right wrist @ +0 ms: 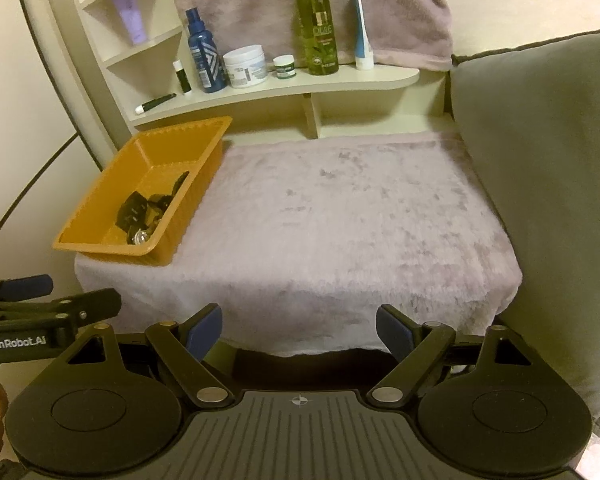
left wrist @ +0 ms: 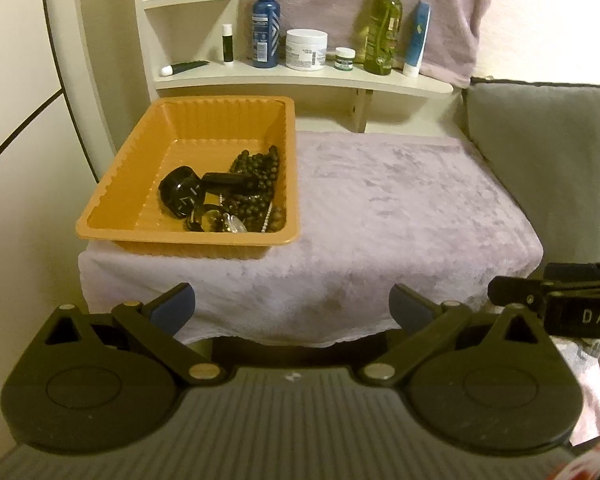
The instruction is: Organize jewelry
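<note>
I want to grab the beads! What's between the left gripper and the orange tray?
Only bare lilac towel lies between the left gripper and the orange tray, as the left wrist view shows.

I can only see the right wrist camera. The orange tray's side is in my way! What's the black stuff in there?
Observer: A black watch lies face up in the orange tray.
Operator: Anything else in it?
Observer: Dark beads are heaped against the tray's right wall, the one blocking you.
Operator: Is the left gripper holding something?
Observer: No, the left gripper is open with nothing between its fingers.
</note>
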### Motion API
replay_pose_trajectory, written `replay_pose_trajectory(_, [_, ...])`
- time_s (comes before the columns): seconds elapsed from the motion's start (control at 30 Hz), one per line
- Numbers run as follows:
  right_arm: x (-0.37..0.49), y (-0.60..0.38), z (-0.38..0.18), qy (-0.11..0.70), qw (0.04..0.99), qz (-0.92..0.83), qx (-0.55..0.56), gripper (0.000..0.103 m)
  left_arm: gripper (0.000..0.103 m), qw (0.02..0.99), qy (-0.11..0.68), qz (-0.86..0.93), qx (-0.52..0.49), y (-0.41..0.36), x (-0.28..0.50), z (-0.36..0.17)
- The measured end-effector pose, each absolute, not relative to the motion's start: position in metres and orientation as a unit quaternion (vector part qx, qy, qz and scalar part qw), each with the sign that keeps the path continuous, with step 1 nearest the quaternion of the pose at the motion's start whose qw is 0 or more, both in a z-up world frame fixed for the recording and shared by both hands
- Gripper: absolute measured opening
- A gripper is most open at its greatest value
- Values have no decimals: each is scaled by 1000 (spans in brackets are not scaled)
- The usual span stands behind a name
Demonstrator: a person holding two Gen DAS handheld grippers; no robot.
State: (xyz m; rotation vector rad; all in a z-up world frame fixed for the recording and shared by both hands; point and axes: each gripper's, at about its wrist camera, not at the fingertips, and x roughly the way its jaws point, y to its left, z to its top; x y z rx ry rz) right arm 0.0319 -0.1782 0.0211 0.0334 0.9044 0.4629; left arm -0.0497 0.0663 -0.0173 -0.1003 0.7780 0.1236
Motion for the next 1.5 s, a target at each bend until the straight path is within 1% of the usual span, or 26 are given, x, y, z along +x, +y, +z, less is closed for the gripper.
replay_pose_trajectory(1.5, [34, -180, 20, 432, 874, 223, 9, 84, 103, 922, 380, 59, -49, 65, -49, -19])
